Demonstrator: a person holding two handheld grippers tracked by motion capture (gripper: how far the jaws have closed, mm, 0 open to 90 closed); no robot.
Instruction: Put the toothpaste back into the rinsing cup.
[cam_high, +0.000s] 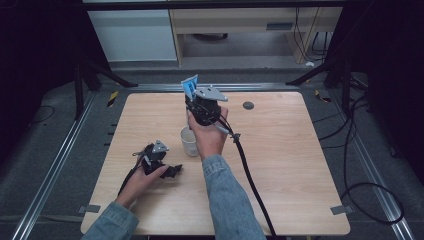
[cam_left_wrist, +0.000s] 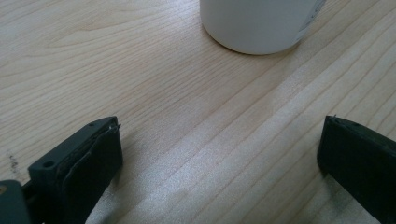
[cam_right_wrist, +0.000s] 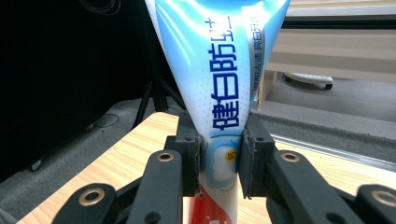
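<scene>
Bare tabletop (cam_high: 295, 165) is left right of the white cup (cam_high: 189, 141). Passage toward centre is blocked by the cup just ahead of the left gripper (cam_left_wrist: 219, 154), whose fingers (cam_left_wrist: 100, 154) are spread apart.

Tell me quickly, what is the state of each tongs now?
Left tongs: open, empty, near the white cup.
Right tongs: closed on the toothpaste tube.

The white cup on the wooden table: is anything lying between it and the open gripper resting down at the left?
Nothing. In the left gripper view, only bare light wooden table runs from the left gripper, jaws wide apart, to the white cup.
</scene>
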